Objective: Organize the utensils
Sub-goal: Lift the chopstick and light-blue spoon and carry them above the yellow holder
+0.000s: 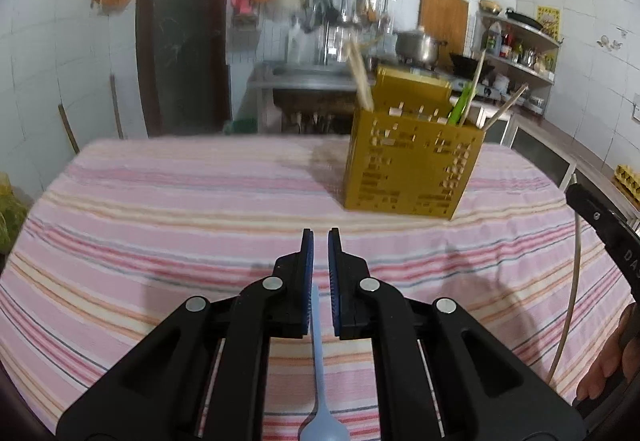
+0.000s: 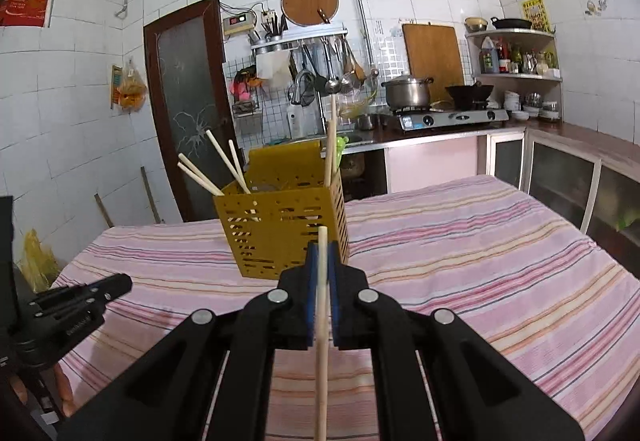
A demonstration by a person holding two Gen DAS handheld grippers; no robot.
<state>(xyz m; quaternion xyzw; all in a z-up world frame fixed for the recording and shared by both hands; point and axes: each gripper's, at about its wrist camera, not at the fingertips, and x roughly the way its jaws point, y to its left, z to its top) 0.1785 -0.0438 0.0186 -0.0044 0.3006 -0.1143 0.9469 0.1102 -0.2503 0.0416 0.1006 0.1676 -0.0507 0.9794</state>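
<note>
A table covered with a pink striped cloth stands in a white-tiled kitchen. On the cloth sits a mustard-yellow perforated utensil holder, square and upright, with its lid tipped up at the back. Several wooden chopsticks lean out of its left side, and another pale stick and a green utensil stand at its right rear corner. Seen from the right wrist, the right gripper pinches a single wooden chopstick between its blue pads; the stick runs lengthwise along the fingers, its tip poking out just past them, in line with the front of the holder. Seen from the left wrist, the left gripper has its fingers nearly together with a narrow gap at the tips, and a light blue spoon is held between the pads near their base, its handle up in the pads and its bowl at the bottom edge of the view. The holder is ahead and to the right of this gripper, apart from it. Behind the table are a sink, a gas stove with a steel pot and shelves.
</note>
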